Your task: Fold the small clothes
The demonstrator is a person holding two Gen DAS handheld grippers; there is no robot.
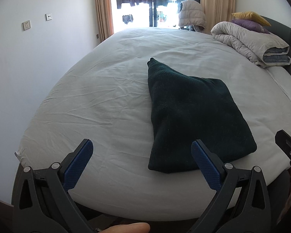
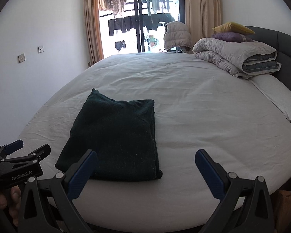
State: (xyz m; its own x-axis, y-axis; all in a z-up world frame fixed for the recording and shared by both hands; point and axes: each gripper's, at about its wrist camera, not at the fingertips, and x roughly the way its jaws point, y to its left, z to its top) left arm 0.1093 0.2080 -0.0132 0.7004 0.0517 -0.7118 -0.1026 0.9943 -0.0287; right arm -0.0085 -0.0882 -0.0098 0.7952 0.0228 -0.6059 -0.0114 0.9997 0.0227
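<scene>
While the folded garment [image 2: 114, 139] lies flat, both grippers' fingers [image 1: 81, 155] gape.

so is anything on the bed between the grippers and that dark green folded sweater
Nothing visible is. The sweater lies alone on the bare white sheet, right ahead of the open left gripper and open right gripper. The folded duvet and pillows sit far off by the headboard.

White bed [image 2: 184, 89]; bright balcony door [image 2: 141, 19]; tan curtains [image 2: 92, 19].
</scene>
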